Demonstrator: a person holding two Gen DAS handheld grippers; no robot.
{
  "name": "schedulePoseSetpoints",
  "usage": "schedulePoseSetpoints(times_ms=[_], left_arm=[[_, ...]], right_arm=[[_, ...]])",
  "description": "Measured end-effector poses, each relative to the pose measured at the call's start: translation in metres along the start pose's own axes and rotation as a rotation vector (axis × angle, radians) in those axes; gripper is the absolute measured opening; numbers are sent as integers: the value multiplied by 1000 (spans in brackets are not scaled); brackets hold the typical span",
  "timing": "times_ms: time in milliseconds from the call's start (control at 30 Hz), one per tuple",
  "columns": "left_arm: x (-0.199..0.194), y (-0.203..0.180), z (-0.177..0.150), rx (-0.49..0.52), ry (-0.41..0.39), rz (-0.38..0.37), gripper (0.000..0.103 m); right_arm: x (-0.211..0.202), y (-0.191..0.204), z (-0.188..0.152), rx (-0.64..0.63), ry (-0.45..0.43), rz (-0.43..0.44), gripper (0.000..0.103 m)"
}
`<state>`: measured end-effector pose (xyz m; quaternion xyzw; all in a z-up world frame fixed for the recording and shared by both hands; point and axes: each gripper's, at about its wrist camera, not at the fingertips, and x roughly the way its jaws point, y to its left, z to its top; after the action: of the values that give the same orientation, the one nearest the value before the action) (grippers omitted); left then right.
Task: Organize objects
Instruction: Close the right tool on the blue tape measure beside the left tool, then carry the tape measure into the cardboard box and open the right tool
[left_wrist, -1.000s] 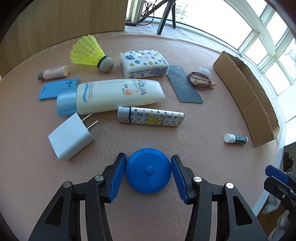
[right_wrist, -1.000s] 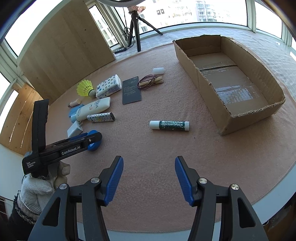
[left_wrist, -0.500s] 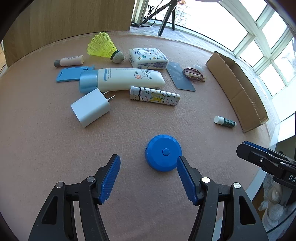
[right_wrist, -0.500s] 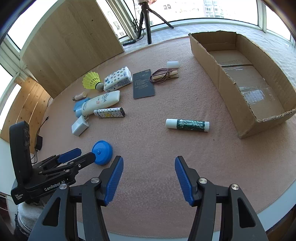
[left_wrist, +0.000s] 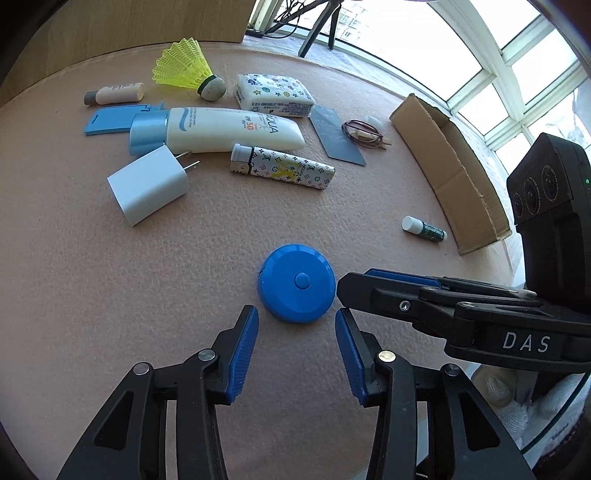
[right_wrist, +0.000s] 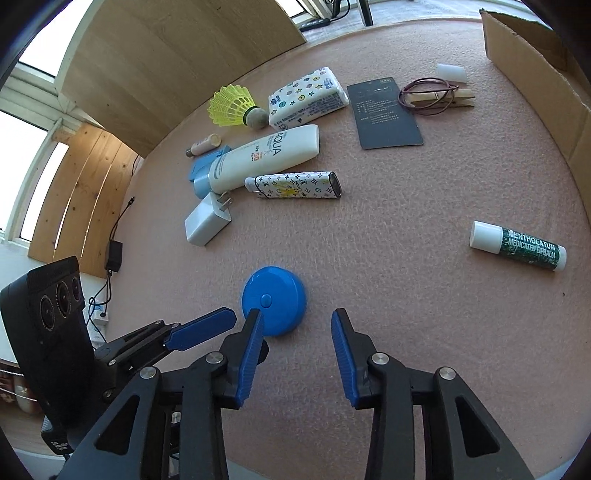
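Observation:
A round blue tape measure (left_wrist: 297, 282) lies flat on the pink table mat; it also shows in the right wrist view (right_wrist: 274, 300). My left gripper (left_wrist: 295, 325) is open and empty, just short of the tape measure. My right gripper (right_wrist: 295, 326) is open and empty, its fingers just in front of the tape measure, coming in from the right side. The right gripper's fingers (left_wrist: 402, 291) reach beside the tape measure in the left wrist view. An open cardboard box (left_wrist: 450, 170) stands at the right edge of the table.
Behind lie a white charger (left_wrist: 149, 184), a sunscreen tube (left_wrist: 218, 129), a patterned lighter (left_wrist: 282, 170), a tissue pack (left_wrist: 275, 96), a yellow shuttlecock (left_wrist: 184, 66), a dark card (left_wrist: 336, 134), a rubber band with clothespin (left_wrist: 364, 133) and a lip balm (right_wrist: 517, 245).
My left gripper let go of the tape measure and drew back, then closed in a little again. My right gripper moved left toward the tape measure.

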<state>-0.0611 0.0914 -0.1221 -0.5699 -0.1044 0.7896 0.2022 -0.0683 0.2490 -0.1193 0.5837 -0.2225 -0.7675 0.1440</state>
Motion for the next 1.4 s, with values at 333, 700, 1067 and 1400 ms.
schedulePoseSetpoints(times_ms=[333, 700, 1067, 1400], left_arm=[[3, 9, 1, -22, -12, -1, 39], [-1, -5, 1, 13, -23, 7, 35], [-9, -85, 27, 131, -87, -27, 34], [10, -184, 64, 293, -126, -104, 35]], right_arm=[[20, -1, 11, 5, 56, 17, 17], [16, -3, 12, -11, 67, 25, 16], [-51, -29, 9, 40, -87, 31, 16], [-135, -85, 15, 103, -248, -15, 16]])
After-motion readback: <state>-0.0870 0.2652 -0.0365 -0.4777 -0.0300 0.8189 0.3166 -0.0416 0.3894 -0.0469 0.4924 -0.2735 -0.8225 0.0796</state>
